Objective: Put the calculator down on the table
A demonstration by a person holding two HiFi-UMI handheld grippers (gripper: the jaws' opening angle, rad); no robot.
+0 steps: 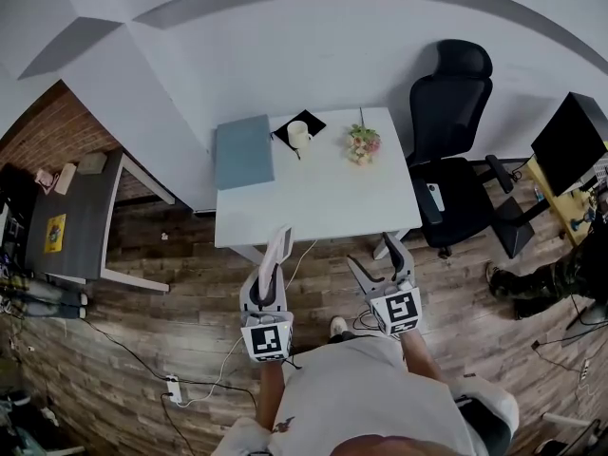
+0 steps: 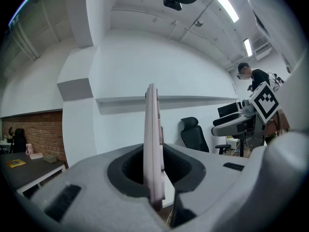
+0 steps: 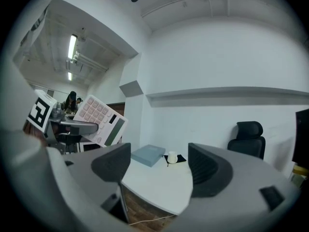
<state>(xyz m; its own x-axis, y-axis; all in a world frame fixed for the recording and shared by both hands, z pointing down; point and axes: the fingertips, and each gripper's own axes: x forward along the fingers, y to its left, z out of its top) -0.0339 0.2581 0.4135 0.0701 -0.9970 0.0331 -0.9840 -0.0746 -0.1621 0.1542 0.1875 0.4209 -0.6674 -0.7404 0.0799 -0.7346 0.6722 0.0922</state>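
I read the left hand-held gripper (image 1: 274,266) as clamped shut on the thin, flat, pale-pink calculator (image 2: 152,144). The calculator stands edge-up in the grey moulded jaws, in the air near the smooth white rectangular desk (image 1: 313,198). The right hand-held gripper (image 3: 159,167) gapes wide, with nothing between its dark pads.

place: office | cues: white desk (image 1: 313,198), black swivel chair (image 1: 454,141), monitor (image 1: 568,141), wood-plank floor (image 1: 171,331)
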